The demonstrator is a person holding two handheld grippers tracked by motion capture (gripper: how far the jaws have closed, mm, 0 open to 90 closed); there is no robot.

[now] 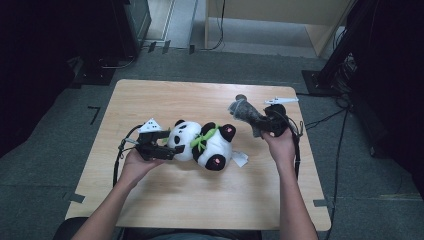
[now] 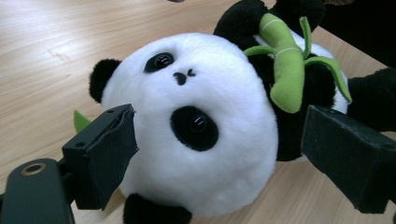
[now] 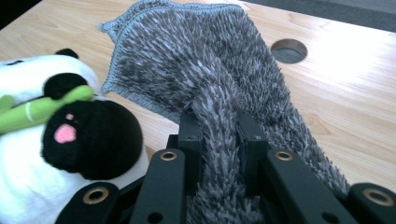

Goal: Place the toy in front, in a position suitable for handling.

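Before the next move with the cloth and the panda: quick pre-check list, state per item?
1. Right gripper shut on grey cloth: ok.
2. Cloth lifted off the table: ok, seen in the high view.
3. Left gripper gripping the panda: not ok; jaws stand either side of its head, right pad clearly apart.
4. Panda resting on the table: ok, on its back.
5. Panda's white tag out of the way: cannot tell.
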